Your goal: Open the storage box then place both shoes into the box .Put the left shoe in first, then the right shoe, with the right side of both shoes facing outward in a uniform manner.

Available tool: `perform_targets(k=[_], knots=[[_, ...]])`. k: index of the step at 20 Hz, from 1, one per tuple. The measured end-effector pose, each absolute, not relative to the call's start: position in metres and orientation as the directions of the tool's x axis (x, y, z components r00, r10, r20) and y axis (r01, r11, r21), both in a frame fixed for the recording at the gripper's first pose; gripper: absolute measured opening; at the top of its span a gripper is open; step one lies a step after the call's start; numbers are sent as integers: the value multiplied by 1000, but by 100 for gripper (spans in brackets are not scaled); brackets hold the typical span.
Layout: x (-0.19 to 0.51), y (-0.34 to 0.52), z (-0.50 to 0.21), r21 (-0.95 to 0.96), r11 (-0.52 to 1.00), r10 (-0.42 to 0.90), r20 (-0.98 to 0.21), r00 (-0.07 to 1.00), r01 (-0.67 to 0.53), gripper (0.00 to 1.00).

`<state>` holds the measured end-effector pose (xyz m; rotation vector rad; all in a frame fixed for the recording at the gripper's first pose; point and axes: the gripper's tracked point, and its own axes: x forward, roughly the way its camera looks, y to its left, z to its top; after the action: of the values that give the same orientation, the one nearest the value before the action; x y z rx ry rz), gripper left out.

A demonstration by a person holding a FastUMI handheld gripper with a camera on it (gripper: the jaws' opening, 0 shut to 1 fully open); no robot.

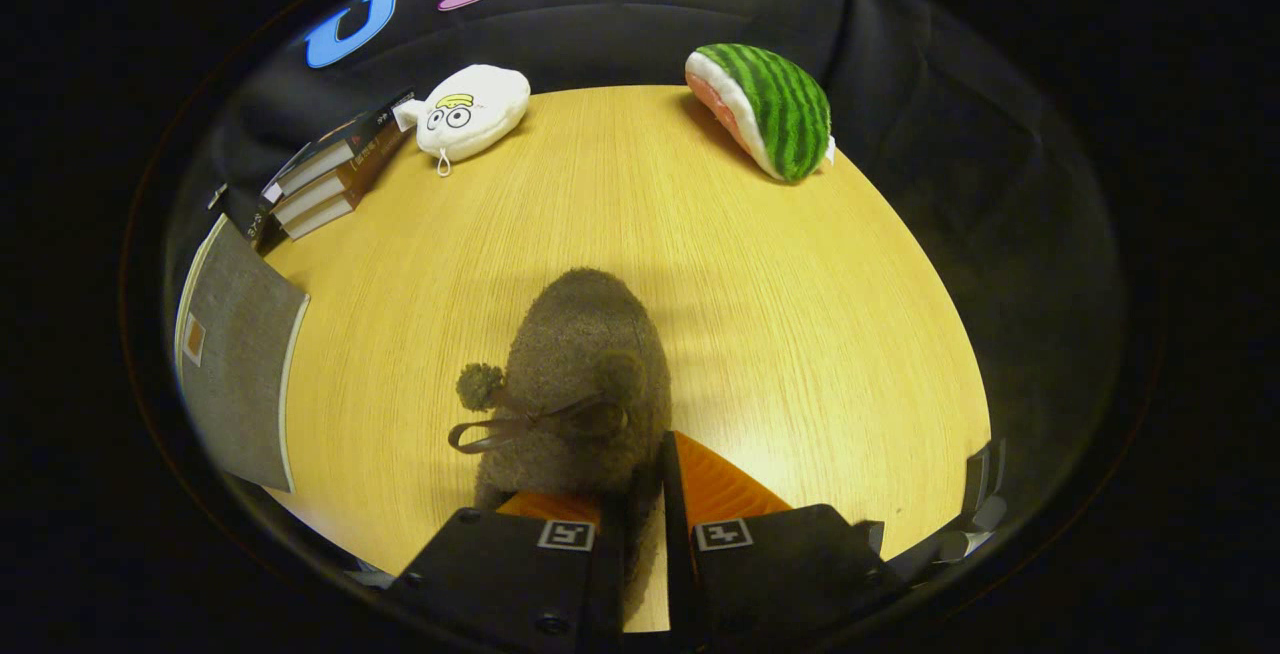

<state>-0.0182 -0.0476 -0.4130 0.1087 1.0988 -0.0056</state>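
Fingers of the gripper (640, 494) are clamped on the rear edge of a fuzzy brown shoe (580, 374); we see it on the wooden table (800, 314), toe pointing toward a watermelon plush (765, 109) and a white plush (475, 112)

A cloth-walled recording booth: wooden table (620, 234) with stacked books (330, 179) and plush toys (472, 112).

No readable text; book spines (318, 186) too small, jaw blocks carry square markers (566, 534).
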Motion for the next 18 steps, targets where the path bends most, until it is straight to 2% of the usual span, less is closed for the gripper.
perform_targets(k=[3, 11, 18], knots=[[-19, -50, -406, 98, 988, 33, -893, 450, 121, 8], [-19, -34, -313, 174, 962, 44, -860, 508, 212, 6], [17, 56, -218, 291, 943, 154, -814, 560, 164, 6]])
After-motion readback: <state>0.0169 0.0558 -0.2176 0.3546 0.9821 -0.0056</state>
